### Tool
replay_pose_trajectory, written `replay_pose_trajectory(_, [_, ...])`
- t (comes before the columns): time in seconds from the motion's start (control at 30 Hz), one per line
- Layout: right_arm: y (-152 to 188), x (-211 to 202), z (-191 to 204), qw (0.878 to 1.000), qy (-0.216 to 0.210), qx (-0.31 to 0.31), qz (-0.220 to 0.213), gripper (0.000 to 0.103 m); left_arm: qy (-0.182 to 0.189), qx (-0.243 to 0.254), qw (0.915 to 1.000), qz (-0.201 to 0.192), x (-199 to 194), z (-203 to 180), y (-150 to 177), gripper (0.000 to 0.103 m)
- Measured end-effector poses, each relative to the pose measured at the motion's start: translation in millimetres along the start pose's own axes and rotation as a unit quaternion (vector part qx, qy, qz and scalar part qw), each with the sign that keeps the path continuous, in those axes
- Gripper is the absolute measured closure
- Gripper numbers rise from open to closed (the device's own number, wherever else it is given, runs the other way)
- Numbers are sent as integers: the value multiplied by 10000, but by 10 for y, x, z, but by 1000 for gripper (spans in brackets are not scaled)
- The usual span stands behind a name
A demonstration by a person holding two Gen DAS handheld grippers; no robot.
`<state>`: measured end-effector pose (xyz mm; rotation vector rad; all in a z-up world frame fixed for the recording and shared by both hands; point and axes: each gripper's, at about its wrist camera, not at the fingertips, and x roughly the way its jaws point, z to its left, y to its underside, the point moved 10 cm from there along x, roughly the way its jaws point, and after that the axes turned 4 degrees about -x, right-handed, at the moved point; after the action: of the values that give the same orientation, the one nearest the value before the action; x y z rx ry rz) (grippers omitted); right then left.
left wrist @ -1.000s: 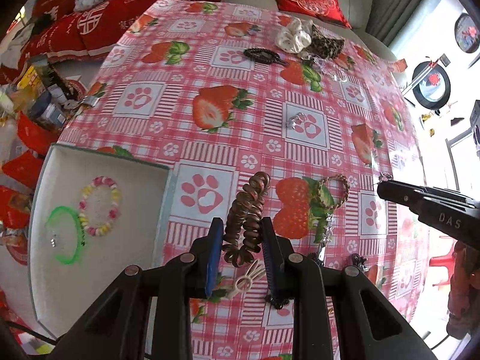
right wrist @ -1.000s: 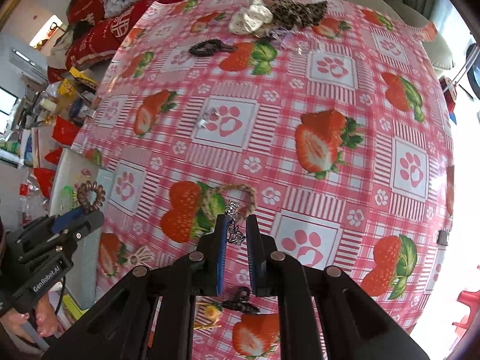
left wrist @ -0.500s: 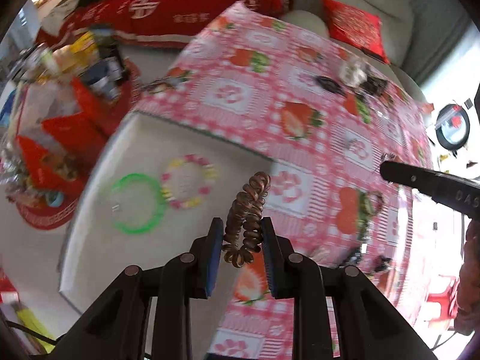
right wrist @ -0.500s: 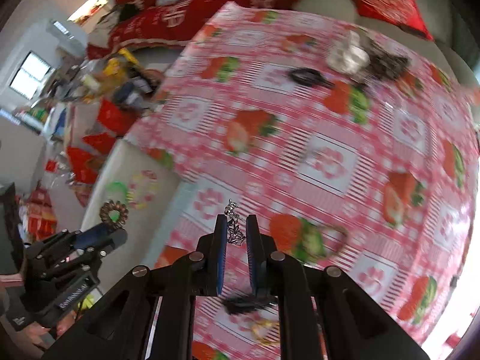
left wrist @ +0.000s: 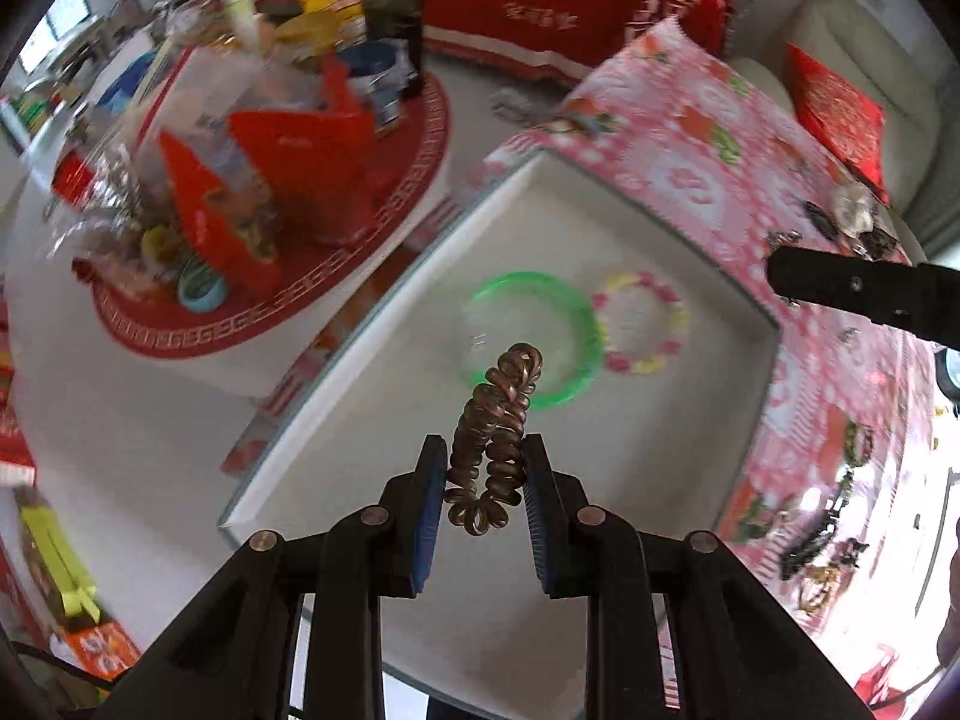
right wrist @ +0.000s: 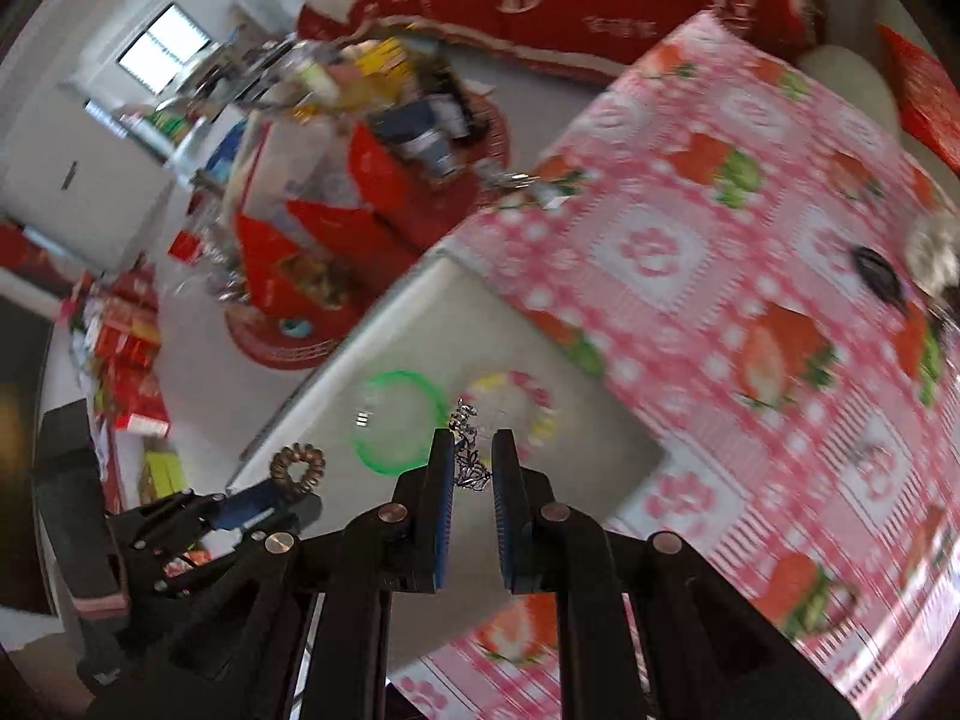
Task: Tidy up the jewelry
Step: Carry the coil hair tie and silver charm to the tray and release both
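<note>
Coil hair tie (left wrist: 493,450), clamped upright in the left gripper (left wrist: 485,483), hangs over the white tray (left wrist: 372,396). Right gripper (right wrist: 474,468), nipping a silver trinket (right wrist: 467,450), hovers beside it above the same tray

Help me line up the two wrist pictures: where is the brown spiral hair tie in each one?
Left wrist view: brown spiral hair tie at lower centre, clamped upright in the left gripper.
Right wrist view: hair tie at lower left, sticking out of the same gripper.
Shared landmark: the green bangle lying in the white tray.
</note>
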<state>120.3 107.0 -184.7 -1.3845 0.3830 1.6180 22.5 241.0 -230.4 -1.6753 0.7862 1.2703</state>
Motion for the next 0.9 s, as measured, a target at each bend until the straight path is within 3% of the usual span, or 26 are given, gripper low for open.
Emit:
replay_pose_trajectory(0.33, [-30, 758, 446, 9977, -220, -273, 576, 90, -141, -106, 9998, 129, 310, 262, 54, 71])
replay_pose_trajectory(0.73, [15, 1236, 326, 9945, -27, -183, 1030, 90, -306, 188, 9992, 181, 496, 303, 89, 70])
replay_pose_trajectory(0.77, [18, 1251, 317, 9944, 12, -191, 1039, 89, -335, 218, 9990, 180, 500, 304, 94, 66])
replay_pose_trajectory(0.8, [20, 1255, 307, 9943, 39, -201, 1051, 89, -362, 243, 9989, 171, 501, 306, 95, 53])
replay_pose_trajectory(0.83, [19, 1260, 299, 9941, 69, -215, 1062, 89, -411, 253, 9987, 133, 494, 314, 93, 47])
replay_pose_trajectory(0.9, [19, 1278, 291, 9938, 108, -236, 1083, 88, -473, 259, 9985, 25, 466, 321, 83, 43])
